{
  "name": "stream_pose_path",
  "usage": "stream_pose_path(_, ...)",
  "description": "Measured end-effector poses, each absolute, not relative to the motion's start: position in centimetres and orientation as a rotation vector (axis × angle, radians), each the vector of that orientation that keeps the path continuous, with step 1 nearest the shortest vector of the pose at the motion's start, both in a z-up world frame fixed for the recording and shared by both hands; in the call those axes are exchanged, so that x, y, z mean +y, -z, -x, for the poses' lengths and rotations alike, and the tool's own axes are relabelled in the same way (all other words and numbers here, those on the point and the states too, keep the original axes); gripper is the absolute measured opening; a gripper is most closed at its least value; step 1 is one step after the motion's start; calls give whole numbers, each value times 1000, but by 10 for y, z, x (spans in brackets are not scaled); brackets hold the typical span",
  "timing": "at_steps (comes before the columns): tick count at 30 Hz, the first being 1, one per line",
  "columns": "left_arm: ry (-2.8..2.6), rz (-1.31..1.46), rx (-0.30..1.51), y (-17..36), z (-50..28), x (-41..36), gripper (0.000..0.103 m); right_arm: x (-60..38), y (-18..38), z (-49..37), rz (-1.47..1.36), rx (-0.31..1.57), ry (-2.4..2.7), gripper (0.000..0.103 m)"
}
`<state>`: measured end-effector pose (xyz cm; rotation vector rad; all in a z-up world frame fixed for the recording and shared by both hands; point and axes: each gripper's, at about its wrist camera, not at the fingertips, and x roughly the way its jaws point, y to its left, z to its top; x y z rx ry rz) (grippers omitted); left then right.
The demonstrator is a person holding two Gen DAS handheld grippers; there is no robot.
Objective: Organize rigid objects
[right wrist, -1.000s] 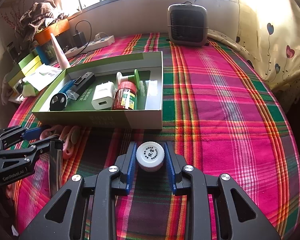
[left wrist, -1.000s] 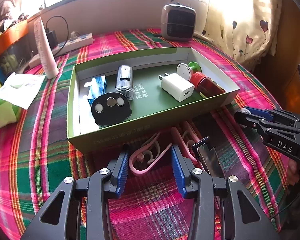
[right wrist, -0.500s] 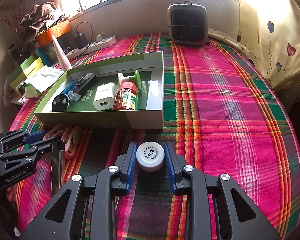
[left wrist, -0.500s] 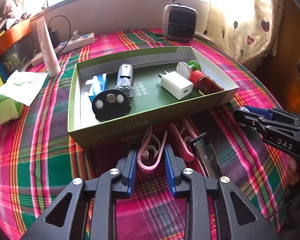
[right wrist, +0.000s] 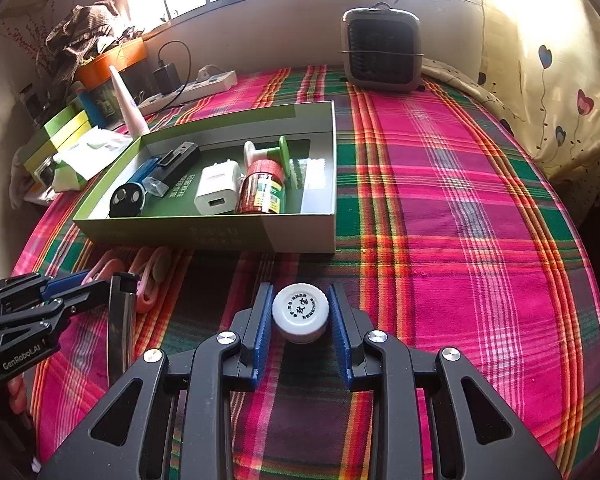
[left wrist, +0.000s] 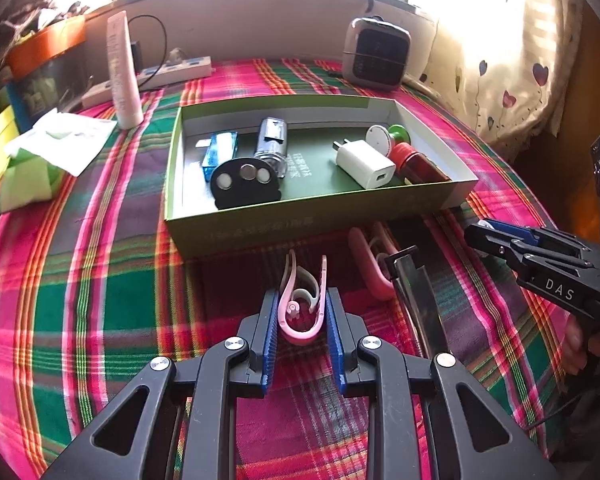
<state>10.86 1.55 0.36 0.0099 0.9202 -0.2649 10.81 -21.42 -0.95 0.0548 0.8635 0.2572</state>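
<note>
My left gripper [left wrist: 302, 300] has its blue pads pressed on a pink clip [left wrist: 300, 337] that lies on the plaid cloth just before the green box [left wrist: 300, 226]; the jaws are closing the last bit onto it. A second pink clip [left wrist: 370, 268] and a shiny metal blade [left wrist: 416, 296] lie to its right. My right gripper [right wrist: 300, 300] is shut on a small white-capped bottle [right wrist: 300, 310] that stands on the cloth. The box [right wrist: 204, 236] holds a white charger [right wrist: 216, 194], a red jar [right wrist: 262, 192], a spool and a black disc [left wrist: 244, 184].
A grey heater [right wrist: 382, 50] stands at the back. A power strip [left wrist: 168, 74], a white tube [left wrist: 122, 72] and tissue packs [left wrist: 40, 160] crowd the back left. The right gripper [left wrist: 496, 236] reaches in at the right of the left wrist view. A curtain [right wrist: 560, 80] hangs at the right.
The left gripper's jaws went from wide apart around the pink clip to shut on it, squeezing the clip narrow. The right gripper and its bottle have not moved.
</note>
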Motion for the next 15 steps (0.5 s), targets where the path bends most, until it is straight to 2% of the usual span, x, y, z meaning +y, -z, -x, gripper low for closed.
stream_pose_path(15,239,13,909,-4,-101,21,21,-206,10,-97,-39,865,-285,29)
